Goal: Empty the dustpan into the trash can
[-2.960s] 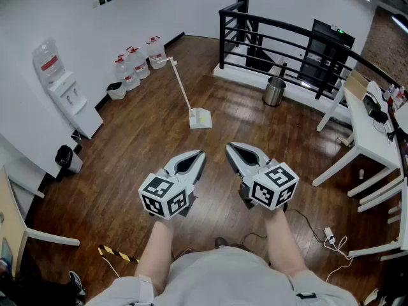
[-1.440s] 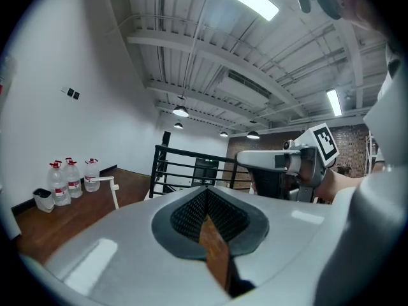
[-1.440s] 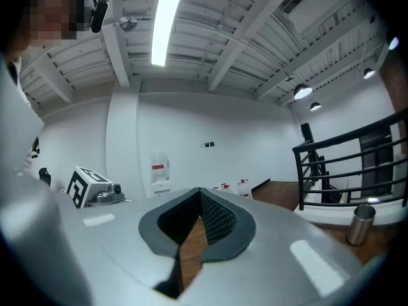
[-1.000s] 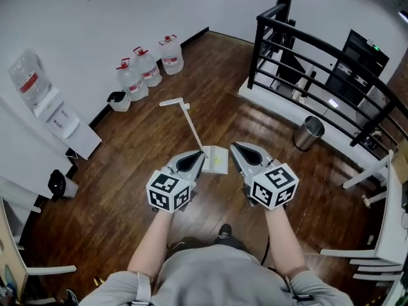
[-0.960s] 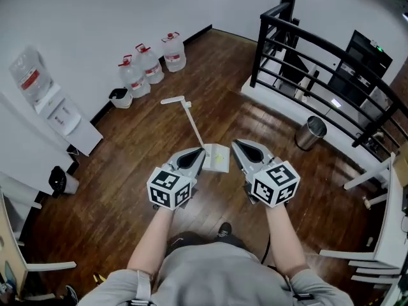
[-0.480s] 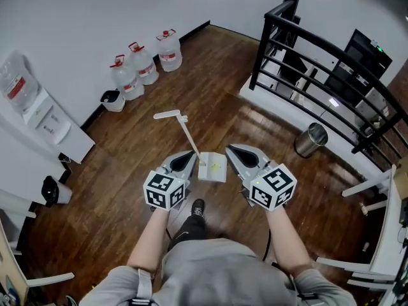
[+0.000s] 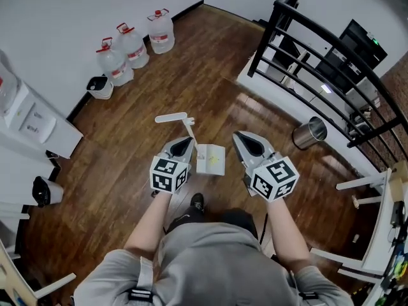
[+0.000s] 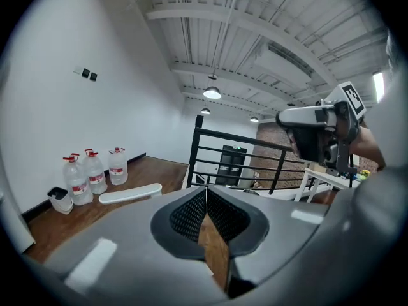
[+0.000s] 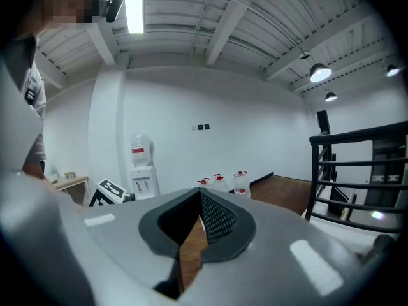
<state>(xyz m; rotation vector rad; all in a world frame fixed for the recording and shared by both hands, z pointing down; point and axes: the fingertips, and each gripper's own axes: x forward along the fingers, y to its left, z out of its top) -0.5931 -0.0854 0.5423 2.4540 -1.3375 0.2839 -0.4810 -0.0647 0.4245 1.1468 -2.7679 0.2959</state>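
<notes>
A white dustpan (image 7: 211, 160) with a few yellowish scraps in it lies on the wooden floor. Its long handle (image 7: 173, 117) runs up and to the left, and its pale grip (image 8: 131, 193) also shows in the left gripper view. In the head view my left gripper (image 7: 185, 141) hangs just left of the pan and my right gripper (image 7: 241, 136) just right of it, both above the floor and touching nothing. Both are shut and empty, as the left gripper (image 8: 206, 190) and right gripper (image 9: 200, 197) show in their own views. A steel trash can (image 7: 308, 133) stands to the right, by the railing.
A black railing (image 7: 319, 56) runs along the right behind the can. Water bottles (image 7: 131, 44) and a small bin (image 7: 99, 87) line the white wall, with a water dispenser (image 9: 141, 165) further left. White table legs (image 7: 360, 193) stand at the right edge. The person's shoe (image 7: 197, 203) sits below the pan.
The person has stepped up to the dustpan. Both shut grippers have come forward and lower, and now flank the pan instead of hanging short of it.
</notes>
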